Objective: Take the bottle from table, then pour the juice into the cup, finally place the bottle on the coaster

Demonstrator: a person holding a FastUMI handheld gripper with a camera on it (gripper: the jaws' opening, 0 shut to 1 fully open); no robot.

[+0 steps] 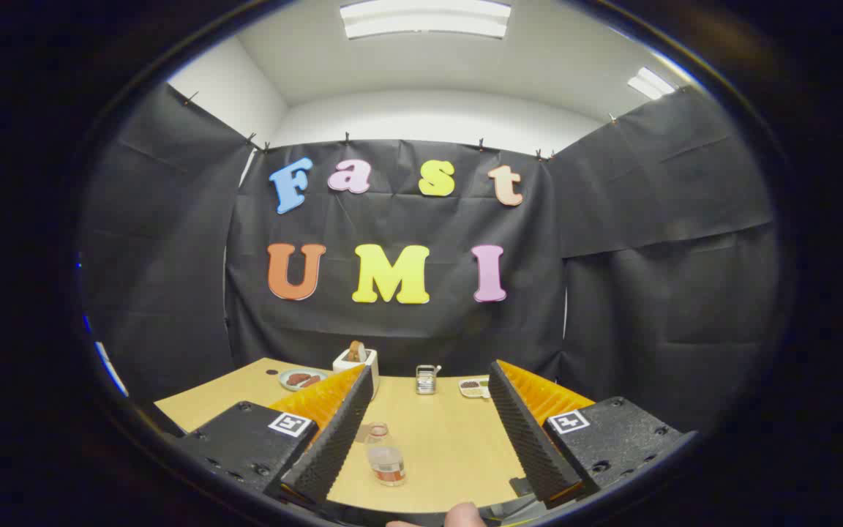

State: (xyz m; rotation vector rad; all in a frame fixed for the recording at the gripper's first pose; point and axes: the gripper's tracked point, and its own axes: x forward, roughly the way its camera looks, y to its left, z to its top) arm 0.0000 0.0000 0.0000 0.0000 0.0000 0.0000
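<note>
Bottle (386, 462): clear plastic, upright | fingers (334, 439): ridged, apart, empty

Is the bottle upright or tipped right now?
Upright. The bottle stands on the table, cap up, with red juice low in it, between the open gripper's fingers, nearer one, neither touching.

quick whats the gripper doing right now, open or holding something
Gripper: open, holding nothing; the bottle stands on the table between its fingers, touched by neither.
</note>
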